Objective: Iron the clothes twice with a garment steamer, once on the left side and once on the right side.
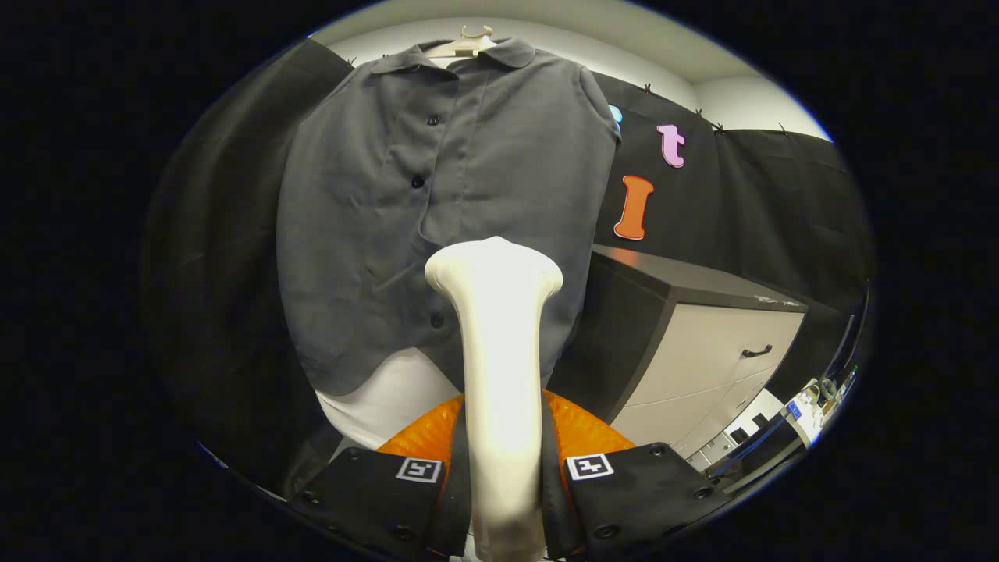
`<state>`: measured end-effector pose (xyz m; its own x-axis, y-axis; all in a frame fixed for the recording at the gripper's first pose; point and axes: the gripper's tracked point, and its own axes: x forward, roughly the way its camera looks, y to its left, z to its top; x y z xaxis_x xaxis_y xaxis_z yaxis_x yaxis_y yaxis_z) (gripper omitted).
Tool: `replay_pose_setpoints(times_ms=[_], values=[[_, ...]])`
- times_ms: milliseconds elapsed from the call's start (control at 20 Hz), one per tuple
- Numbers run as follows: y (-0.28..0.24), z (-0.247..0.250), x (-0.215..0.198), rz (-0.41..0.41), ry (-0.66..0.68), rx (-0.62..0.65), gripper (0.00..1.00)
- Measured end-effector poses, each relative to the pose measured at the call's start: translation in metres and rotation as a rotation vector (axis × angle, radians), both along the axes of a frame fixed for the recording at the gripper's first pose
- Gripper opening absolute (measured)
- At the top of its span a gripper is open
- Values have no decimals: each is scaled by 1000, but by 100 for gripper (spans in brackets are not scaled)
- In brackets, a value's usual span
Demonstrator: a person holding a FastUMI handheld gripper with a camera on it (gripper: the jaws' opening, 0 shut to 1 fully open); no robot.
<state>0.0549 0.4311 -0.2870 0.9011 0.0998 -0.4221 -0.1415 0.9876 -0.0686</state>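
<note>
Gripper (503,468) clamps the handle of the garment steamer (499,343), both fingers pressed against its sides; the cream handle runs up between them and flares into the steamer head. Held by the handle so the head leads and its face, turned away from the camera, can meet the cloth. Grey button-up shirt (390,218) hangs on a pale hanger (468,43) against the booth's black wall, front outward, buttoned, hem loose above something white; hung flat so a vertical pass is possible. Steamer head sits low over the shirt, by the button placket near the hem; whether it touches the fabric, cannot tell. Gripper points forward and slightly upward at the shirt, roughly centred on it. Cabinet (702,343) with drawers stands to the right, apart from the shirt. Judgement: a pass is starting or ending near the hem.
</note>
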Motion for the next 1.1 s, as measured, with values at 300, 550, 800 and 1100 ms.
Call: replay_pose_setpoints(times_ms=[300, 550, 800, 1100], values=[[-12, 92, -14, 20, -137, 29, 44], [-15, 148, -30, 43, -207, 83, 44], [-31, 193, -45, 65, -264, 123, 44], [-42, 225, -62, 72, -322, 139, 44]])
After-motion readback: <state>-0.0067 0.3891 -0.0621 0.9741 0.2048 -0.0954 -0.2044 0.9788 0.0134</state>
